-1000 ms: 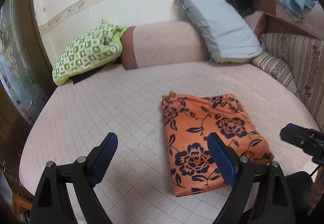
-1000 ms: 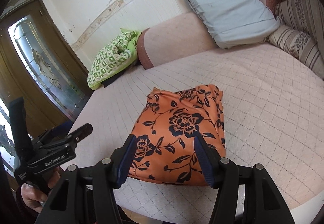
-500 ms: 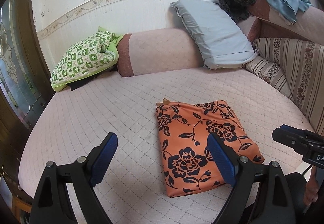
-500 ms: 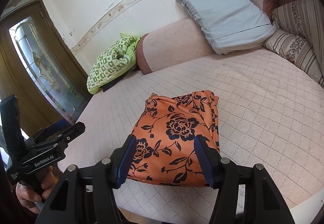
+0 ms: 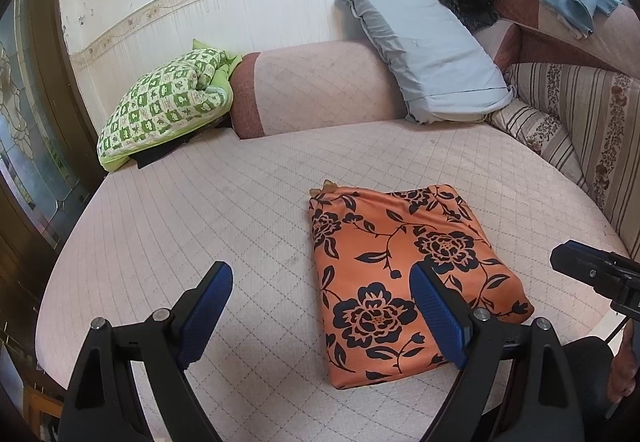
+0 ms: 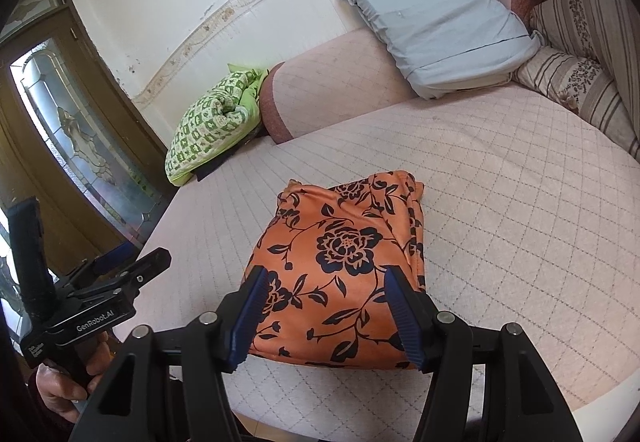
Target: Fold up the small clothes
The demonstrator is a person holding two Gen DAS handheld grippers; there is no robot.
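A folded orange garment with dark blue flowers (image 5: 404,282) (image 6: 344,266) lies flat near the front edge of the pink quilted bed (image 5: 192,210) (image 6: 520,202). My left gripper (image 5: 320,270) hovers open and wide over the bed, just left of the garment's near corner, with nothing between its blue pads. My right gripper (image 6: 326,273) hangs open in front of the garment's near edge, holding nothing. In the left wrist view the right gripper (image 5: 592,274) shows at the right edge. The left gripper (image 6: 120,274) appears at the left in the right wrist view, held in a hand (image 6: 60,390).
A green checked blanket (image 5: 164,102) and a pink bolster (image 5: 320,86) lie at the back against the wall. A grey pillow (image 5: 428,54) leans on it, with striped cushions (image 5: 568,114) at the right. A wooden glass-paned door (image 6: 64,130) stands at the left.
Both grippers have drawn back slightly from the garment, which looks smaller in both views. The garment has not moved, and both sets of jaws stand as wide as before.
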